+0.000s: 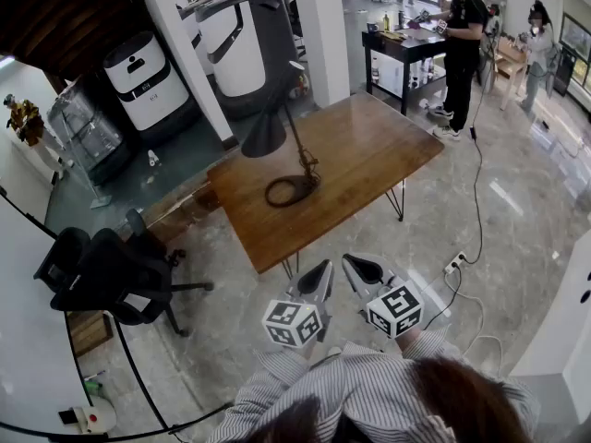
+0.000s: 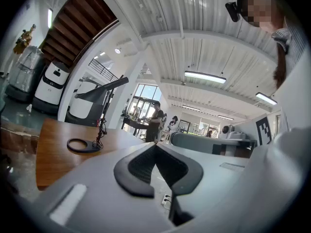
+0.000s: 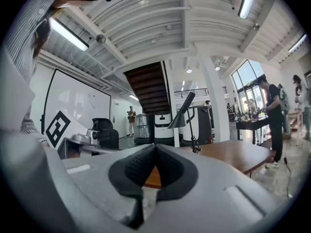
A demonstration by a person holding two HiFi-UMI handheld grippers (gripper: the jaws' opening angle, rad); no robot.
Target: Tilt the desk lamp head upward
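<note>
A black desk lamp (image 1: 282, 137) stands on the wooden table (image 1: 369, 146), on a ring-shaped base (image 1: 291, 190), its cone head (image 1: 264, 133) tipped down to the left. The lamp head (image 3: 179, 116) also shows in the right gripper view, the ring base (image 2: 81, 145) in the left gripper view. My left gripper (image 1: 320, 273) and right gripper (image 1: 357, 268) hang side by side in front of the table's near edge, well short of the lamp. Both are shut with nothing between the jaws.
A black office chair (image 1: 111, 270) stands on the floor at the left. White machines (image 1: 148, 81) line the back. Two people stand by a dark table (image 1: 406, 49) at the far right. A power strip (image 1: 455, 263) and cables lie on the floor to my right.
</note>
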